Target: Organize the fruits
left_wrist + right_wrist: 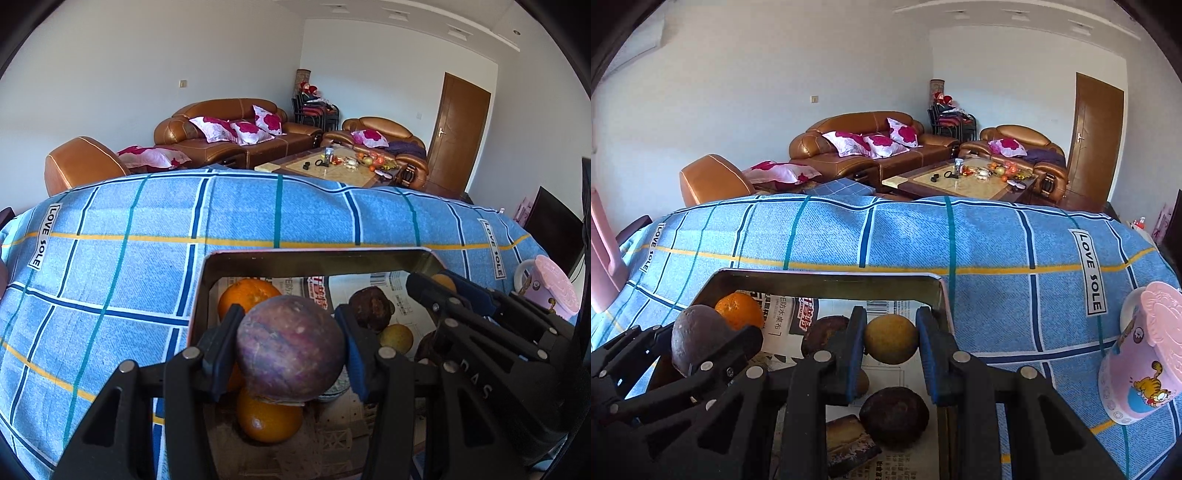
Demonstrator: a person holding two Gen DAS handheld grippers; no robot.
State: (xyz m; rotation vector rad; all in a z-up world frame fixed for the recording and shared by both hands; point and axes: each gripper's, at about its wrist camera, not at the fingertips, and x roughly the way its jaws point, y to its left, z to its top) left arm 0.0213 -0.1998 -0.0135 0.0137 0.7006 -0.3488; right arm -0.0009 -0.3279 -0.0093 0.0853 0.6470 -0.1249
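A metal tray [317, 255] lined with newspaper sits on a blue checked cloth. My left gripper [288, 314] is shut on a round purple fruit [291, 347] just above the tray's near left part, over two oranges [245, 295]. A dark wrinkled fruit [371, 306] and a yellow one [397, 336] lie further right. My right gripper [892, 314] is shut on a small yellow-brown fruit [891, 339] above the tray [827, 277]. Under it lie dark fruits [894, 413] and a dark block [849, 439]. The purple fruit [696, 336] and an orange [738, 309] show at the left.
A pink lidded mug [1137, 354] stands on the cloth right of the tray, also the mug [550, 291] in the left wrist view. The blue cloth [110, 258] spreads left and beyond the tray. Sofas and a cluttered coffee table [332, 166] lie past the far edge.
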